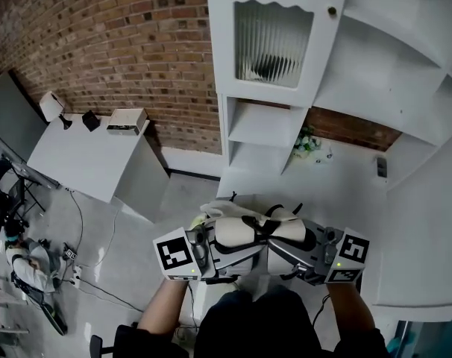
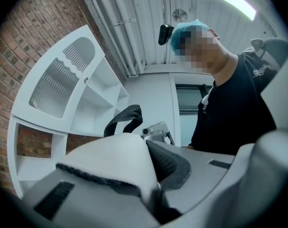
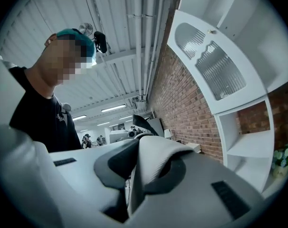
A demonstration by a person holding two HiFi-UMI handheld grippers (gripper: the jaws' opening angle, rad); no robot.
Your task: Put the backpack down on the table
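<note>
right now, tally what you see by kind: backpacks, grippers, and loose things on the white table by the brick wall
backpack: 1
grippers: 2 (left gripper, right gripper, both shut on the backpack)
things on the white table: 3 (white device, black item, pale box)
total: 6

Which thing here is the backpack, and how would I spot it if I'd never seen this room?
Find the tall white shelf unit against the brick wall. Right in front of it, low in the head view, the backpack is held between the left gripper and right gripper. It is the only soft thing there: cream padding with black mesh straps.
</note>
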